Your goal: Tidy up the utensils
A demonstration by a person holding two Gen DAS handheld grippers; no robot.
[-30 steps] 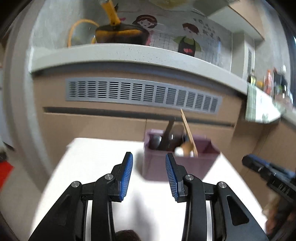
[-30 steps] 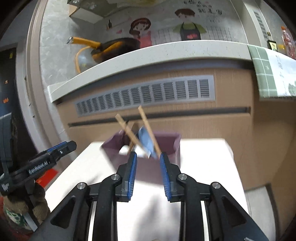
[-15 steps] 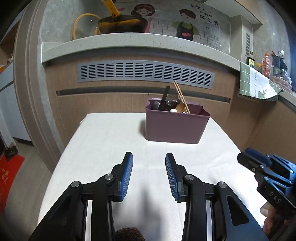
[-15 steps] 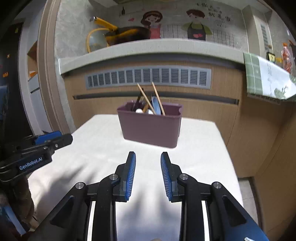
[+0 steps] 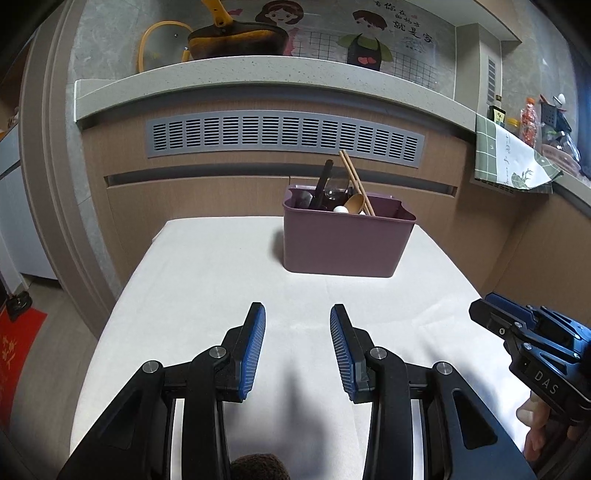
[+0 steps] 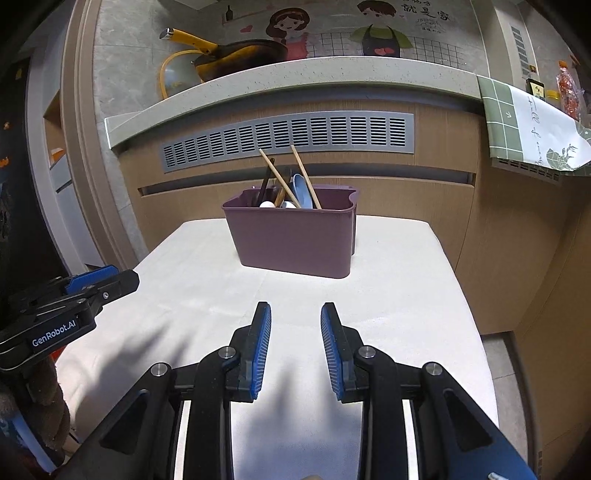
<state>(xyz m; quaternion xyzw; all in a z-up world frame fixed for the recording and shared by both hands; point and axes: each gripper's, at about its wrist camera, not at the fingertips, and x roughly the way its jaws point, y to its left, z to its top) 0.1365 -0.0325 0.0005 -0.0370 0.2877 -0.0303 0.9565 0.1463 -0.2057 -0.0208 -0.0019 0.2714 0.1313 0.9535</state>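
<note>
A purple plastic bin (image 5: 343,243) (image 6: 295,236) stands at the far end of a white table (image 5: 207,280) (image 6: 391,295). It holds wooden chopsticks (image 5: 356,182) (image 6: 304,175), a wooden spoon (image 5: 355,204), a blue spoon (image 6: 302,190), a black utensil (image 5: 321,182) and white-headed pieces. My left gripper (image 5: 297,345) hovers open over the near table, well short of the bin, nothing between its blue pads. My right gripper (image 6: 295,345) is likewise open and empty, also far back from the bin. Each gripper shows at the other view's edge (image 5: 532,347) (image 6: 66,306).
Behind the table runs a wooden cabinet front with a grey vent grille (image 5: 284,134) under a stone counter (image 5: 258,72). A yellow-handled pan (image 5: 236,35) sits on the counter. A green checked cloth (image 6: 528,122) hangs at the right. A red mat (image 5: 14,350) lies on the floor left.
Both grippers have pulled back from the bin, which was close and blurred a second ago and now stands farther away. Both have stayed open and empty, holding still over the last half second.
</note>
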